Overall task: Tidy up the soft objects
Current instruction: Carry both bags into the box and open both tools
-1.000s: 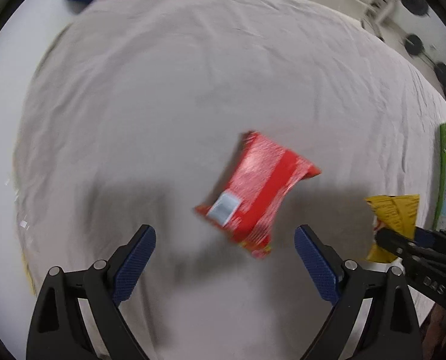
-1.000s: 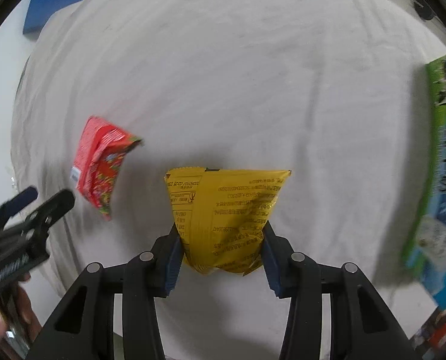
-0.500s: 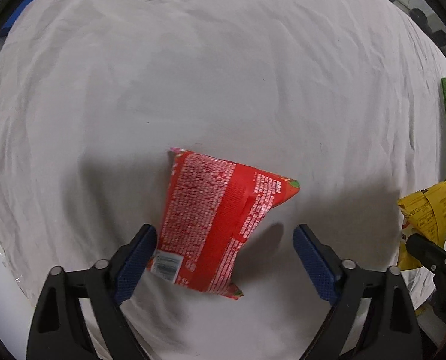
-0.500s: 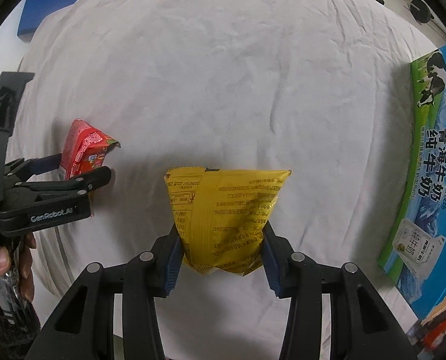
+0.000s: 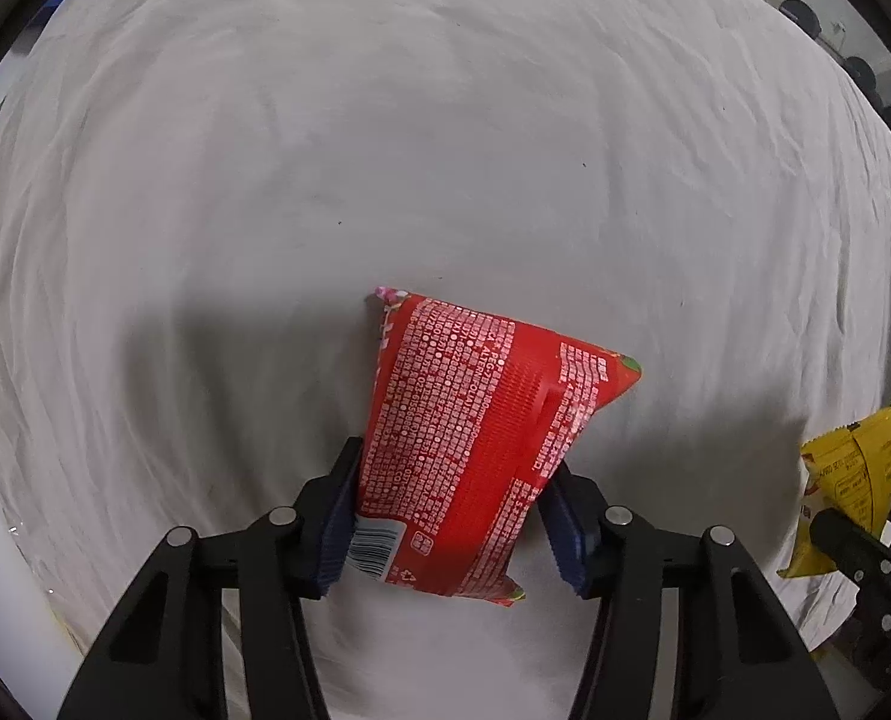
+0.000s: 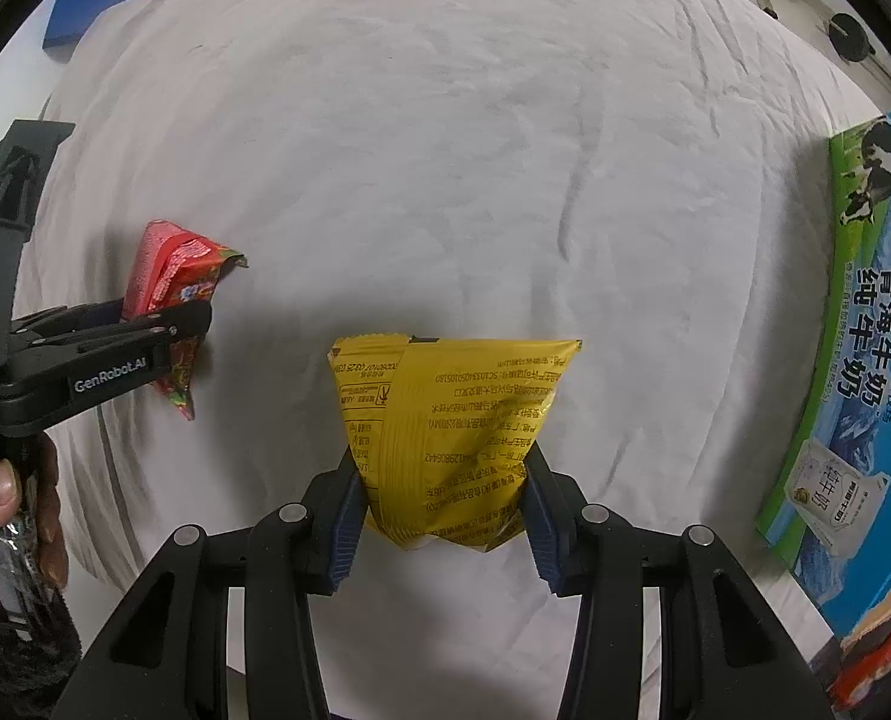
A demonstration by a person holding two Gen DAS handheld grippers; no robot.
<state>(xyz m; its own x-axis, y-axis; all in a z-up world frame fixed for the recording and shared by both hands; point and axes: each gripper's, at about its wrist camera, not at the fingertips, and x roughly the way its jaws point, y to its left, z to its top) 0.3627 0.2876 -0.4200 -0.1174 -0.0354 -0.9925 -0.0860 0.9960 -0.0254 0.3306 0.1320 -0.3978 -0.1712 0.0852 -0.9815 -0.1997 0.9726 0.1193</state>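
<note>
Gripping a red snack packet (image 5: 475, 438) at lower centre, the left claw (image 5: 445, 516) pinches its sides; the right claw (image 6: 442, 498) likewise clamps a yellow packet (image 6: 451, 438) above the cloth-covered desk (image 6: 445, 150), likely for sorting.

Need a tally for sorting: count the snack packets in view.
2. The red packet is clamped in the left tool; the yellow packet in the right tool. Others may lie out of view.
</note>
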